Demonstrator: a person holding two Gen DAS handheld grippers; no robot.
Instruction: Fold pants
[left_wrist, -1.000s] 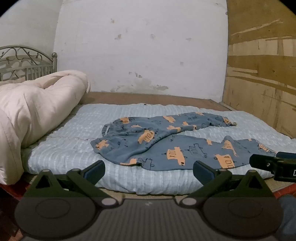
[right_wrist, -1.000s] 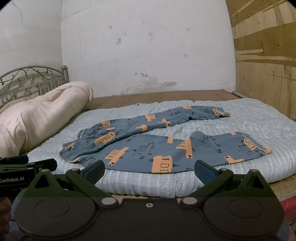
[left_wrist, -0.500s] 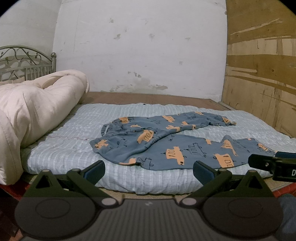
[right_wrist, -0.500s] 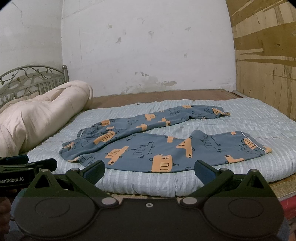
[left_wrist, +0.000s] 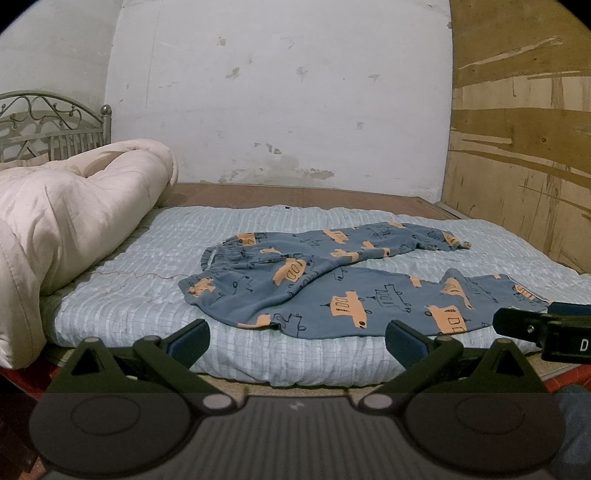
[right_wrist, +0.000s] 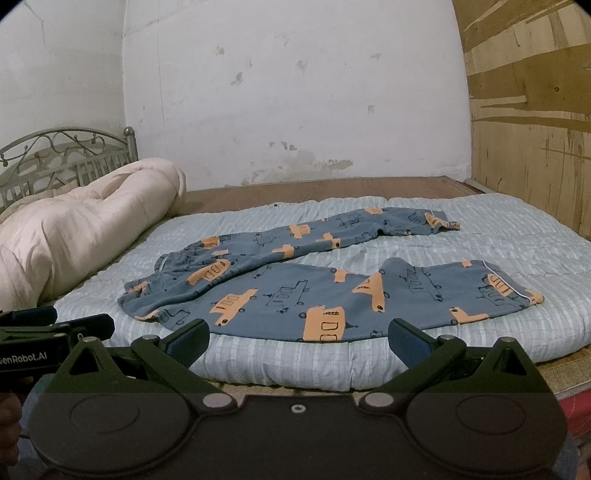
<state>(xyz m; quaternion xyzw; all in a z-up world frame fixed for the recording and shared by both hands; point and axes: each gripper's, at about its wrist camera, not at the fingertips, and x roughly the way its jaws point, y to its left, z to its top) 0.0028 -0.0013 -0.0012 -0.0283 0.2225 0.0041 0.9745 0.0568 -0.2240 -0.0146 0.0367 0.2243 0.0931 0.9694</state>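
Blue pants with orange vehicle prints (left_wrist: 332, 280) lie spread on the light blue quilt (left_wrist: 147, 295), waistband to the left, legs splayed to the right. They also show in the right wrist view (right_wrist: 314, 291). My left gripper (left_wrist: 297, 341) is open and empty, held before the bed's near edge, short of the pants. My right gripper (right_wrist: 299, 341) is open and empty, also before the near edge. Each gripper shows at the side of the other's view: the right one (left_wrist: 546, 328) and the left one (right_wrist: 55, 328).
A rolled cream duvet (left_wrist: 66, 221) lies at the left by a metal headboard (left_wrist: 51, 129). A white wall (left_wrist: 277, 92) stands behind the bed. A plywood panel (left_wrist: 524, 147) closes the right side. The quilt shows in the right wrist view (right_wrist: 480, 236).
Both grippers have crept very slightly toward the bed. The pants have not moved.
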